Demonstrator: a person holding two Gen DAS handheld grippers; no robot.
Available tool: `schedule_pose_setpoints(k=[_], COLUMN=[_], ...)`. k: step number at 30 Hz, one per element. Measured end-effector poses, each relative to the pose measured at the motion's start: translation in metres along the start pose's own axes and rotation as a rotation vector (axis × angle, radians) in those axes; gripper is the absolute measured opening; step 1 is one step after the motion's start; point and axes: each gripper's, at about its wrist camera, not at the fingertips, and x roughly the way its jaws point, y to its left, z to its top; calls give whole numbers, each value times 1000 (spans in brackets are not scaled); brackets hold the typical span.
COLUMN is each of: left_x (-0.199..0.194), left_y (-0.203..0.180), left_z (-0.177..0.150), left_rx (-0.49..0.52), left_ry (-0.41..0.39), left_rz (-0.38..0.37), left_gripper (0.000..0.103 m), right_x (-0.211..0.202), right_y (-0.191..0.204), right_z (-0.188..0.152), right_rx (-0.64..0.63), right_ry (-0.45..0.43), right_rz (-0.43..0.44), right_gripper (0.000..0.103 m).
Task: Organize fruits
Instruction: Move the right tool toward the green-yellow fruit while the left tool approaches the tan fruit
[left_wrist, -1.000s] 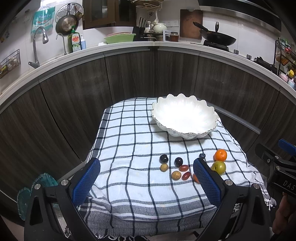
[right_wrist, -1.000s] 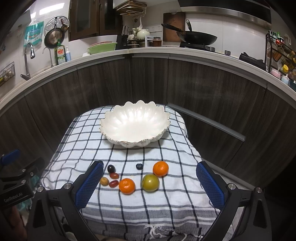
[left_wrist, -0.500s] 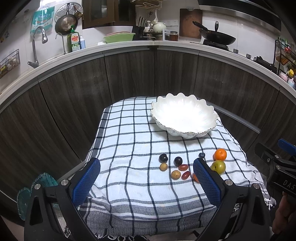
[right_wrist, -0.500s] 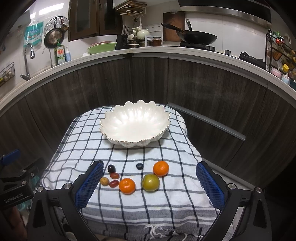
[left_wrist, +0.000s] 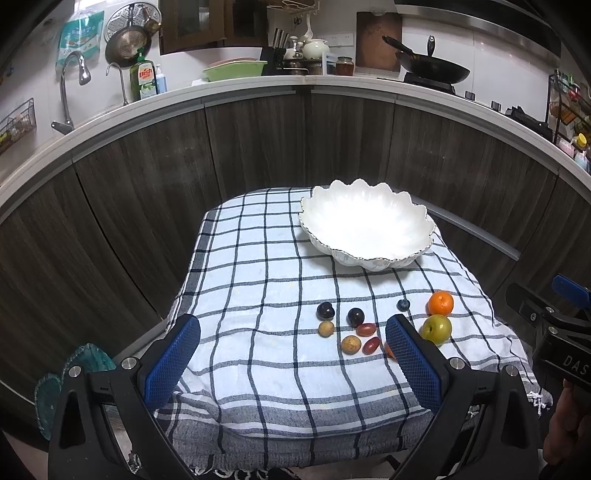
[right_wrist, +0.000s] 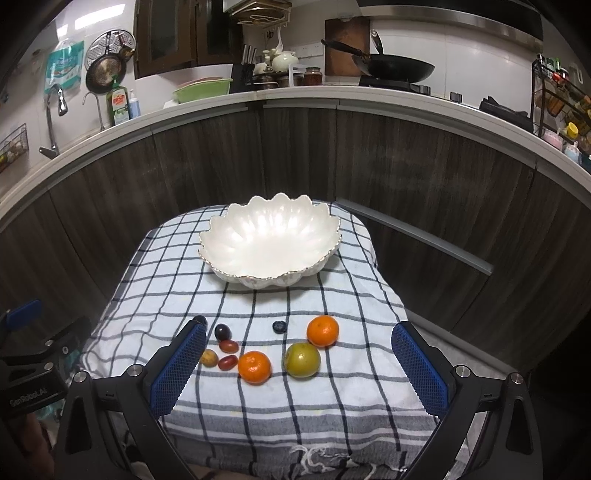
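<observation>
A white scalloped bowl (left_wrist: 365, 229) (right_wrist: 269, 240) stands empty at the far side of a checked cloth (left_wrist: 266, 280) (right_wrist: 332, 384). In front of it lie two oranges (right_wrist: 322, 331) (right_wrist: 254, 366), a green apple (right_wrist: 302, 359) (left_wrist: 437, 328), a blueberry (right_wrist: 279, 326), dark plums (left_wrist: 325, 310), red grape tomatoes (left_wrist: 366, 329) and small tan fruits (left_wrist: 350, 344). My left gripper (left_wrist: 293, 354) is open and empty, hovering near the cloth's front edge. My right gripper (right_wrist: 297, 363) is open and empty, its fingers either side of the fruits.
Dark wood cabinet fronts (left_wrist: 258, 155) curve behind the table under a white counter (right_wrist: 295, 99) with a wok, bottles and a sink tap. A teal object (left_wrist: 66, 373) lies on the floor at the left.
</observation>
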Motion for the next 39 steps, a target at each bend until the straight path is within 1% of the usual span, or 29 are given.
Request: schedule_pose_setpoints(k=[8,16,23,27,33,39], left_x=[7,19,39,51,71,95], left_y=[0,-7,-18,-25,-29,-30], left_z=[4,11,17,16,13,11], left_rx=[10,53,102,126,126,116], left_ry=[21,40,81,96,131,141], left_rz=[-3,-14,-32,-44,-68,-87], left_gripper=[102,102,92,92,92,92], right_x=[9,20,36,48,70,85], right_y=[1,-2,-8,-12,-14,-10], right_z=[0,3,8,11,12,9], right_rx=[2,3,9,12,2,-21], right_ry=[15,38,54,60,81,85], right_rz=[3,3,-10,-27,-16,-19], right_gripper=[102,102,102,100,94,94])
